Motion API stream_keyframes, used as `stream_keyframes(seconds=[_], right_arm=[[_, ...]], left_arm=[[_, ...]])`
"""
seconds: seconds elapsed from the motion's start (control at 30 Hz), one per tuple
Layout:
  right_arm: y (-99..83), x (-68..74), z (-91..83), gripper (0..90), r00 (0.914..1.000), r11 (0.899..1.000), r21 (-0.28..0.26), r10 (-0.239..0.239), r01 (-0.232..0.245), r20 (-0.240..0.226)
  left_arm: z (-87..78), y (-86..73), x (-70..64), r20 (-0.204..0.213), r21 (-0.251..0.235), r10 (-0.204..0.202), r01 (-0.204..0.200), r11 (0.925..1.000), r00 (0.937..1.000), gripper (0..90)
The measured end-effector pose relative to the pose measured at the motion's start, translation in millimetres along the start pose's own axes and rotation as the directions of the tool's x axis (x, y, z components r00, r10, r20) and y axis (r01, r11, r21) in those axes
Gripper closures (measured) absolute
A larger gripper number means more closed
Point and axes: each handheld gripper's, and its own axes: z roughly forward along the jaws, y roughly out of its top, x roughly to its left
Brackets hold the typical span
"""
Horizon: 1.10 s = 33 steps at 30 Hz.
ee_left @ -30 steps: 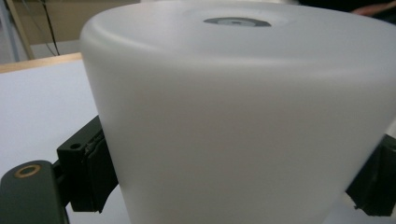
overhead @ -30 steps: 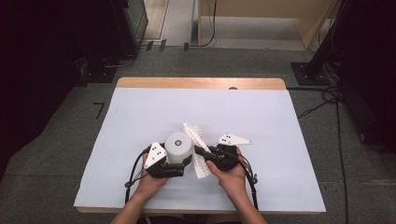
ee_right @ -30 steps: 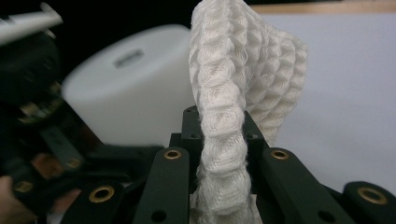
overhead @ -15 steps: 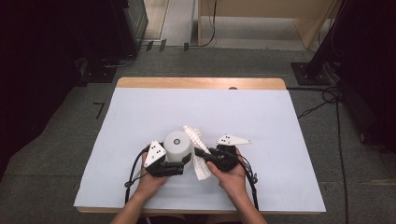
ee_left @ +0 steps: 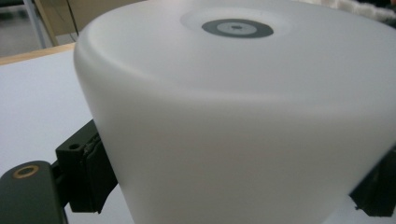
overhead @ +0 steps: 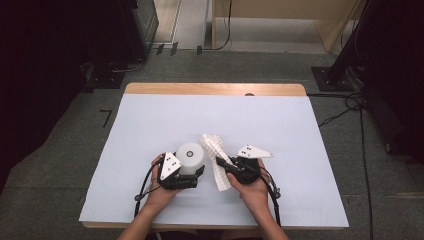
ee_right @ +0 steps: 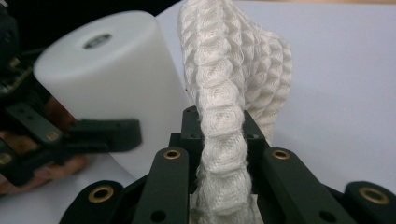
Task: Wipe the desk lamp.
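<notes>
A person sits at a table with a light blue top. Each hand holds a black gripper.

The left gripper is near the front of the table. Its two jaws sit on each side of a white tub and press on it. In the left gripper view the white tub is very close, with one black jaw on its left side and one on its right side. The tub stands up. Its top is flat and has a small grey ring in the middle.

The right gripper is just beside the tub, on its right. Its jaws are pressed together on a white cloth. In the right gripper view the white cloth is bumpy, like a waffle. It goes up from between the jaws and bends over at the top. The rest of it hangs down toward the table. The cloth is next to the tub, and I cannot tell if they touch.

The left hand and the right hand come in from the bottom of the high view. A black cable runs back from the left gripper. The floor around the table is grey.
</notes>
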Motion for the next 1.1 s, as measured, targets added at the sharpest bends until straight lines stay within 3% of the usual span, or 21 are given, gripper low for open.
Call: stream_keyframes(seconds=[0.2,0.4,0.47,0.57,0.6,0.67,0.73,0.83,0.87,0.9,0.97,1.03,1.1], right_arm=[[-13.9,-9.1,-3.6,78.2,0.9993,0.999,0.03,0.013,-0.014,0.035],[-17.0,-11.7,-4.6,77.9,0.9989,0.999,0.03,0.023,-0.024,0.041],[-17.8,-10.8,-3.1,77.7,0.9989,0.999,0.037,0.023,-0.025,0.041],[-19.3,-10.2,-0.8,77.6,0.9989,0.999,0.044,0.02,-0.022,0.043],[-20.9,-9.1,1.9,77.5,0.9988,0.998,0.049,0.025,-0.027,0.042],[-21.5,-8.1,3.0,77.5,0.9989,0.998,0.054,0.028,-0.03,0.038],[-24.3,-3.5,8.3,77.3,0.9987,0.997,0.068,0.03,-0.033,0.04],[-26.7,3.2,13.8,77.1,0.999,0.996,0.088,0.021,-0.025,0.039],[-27.1,4.8,15.2,77.1,0.9992,0.996,0.089,0.017,-0.02,0.036],[-27.4,6.0,16.2,77.1,0.9993,0.996,0.089,0.017,-0.02,0.033],[-27.4,8.3,17.5,77.2,0.9994,0.996,0.09,0.026,-0.028,0.022],[-26.7,10.7,17.7,77.4,0.9993,0.996,0.082,0.038,-0.038,0.003],[-24.3,14.6,16.3,77.7,0.9987,0.996,0.075,0.047,-0.045,-0.021]], left_arm=[[-3.1,-0.7,4.0,0.001,0.022,-0.004,0.004,0.9998,1.0,0.0],[-10.7,-1.4,-0.5,-0.043,0.007,-0.017,0.018,0.9998,0.9989,0.0],[-15.3,1.1,-9.2,-0.108,-0.021,-0.012,0.01,0.9997,0.9941,0.0],[-16.3,4.8,-15.2,-0.133,-0.04,-0.028,0.023,0.9989,0.9907,0.0],[-12.3,6.7,-21.1,-0.177,-0.02,-0.026,0.023,0.9995,0.9838,0.0],[-9.9,6.6,-23.2,-0.187,-0.007,-0.017,0.016,0.9998,0.9822,0.0],[-4.5,6.2,-26.1,-0.227,0.032,0.003,0.004,0.9995,0.974,0.0],[-7.6,8.4,-25.4,-0.189,0.021,0.013,-0.009,0.9997,0.9819,7.5],[-7.6,8.4,-25.4,-0.189,0.021,0.013,-0.009,0.9997,0.9819,8.3],[-9.9,10.7,-19.1,-0.13,0.018,-0.008,0.01,0.9998,0.9914,8.5],[-13.0,11.0,-9.0,-0.04,-0.003,-0.057,0.057,0.9984,0.9976,8.6],[-15.8,11.4,-1.1,0.018,-0.02,-0.094,0.094,0.9953,0.9954,8.7],[-17.5,11.9,1.3,0.058,-0.035,-0.096,0.098,0.9945,0.9937,8.7]])
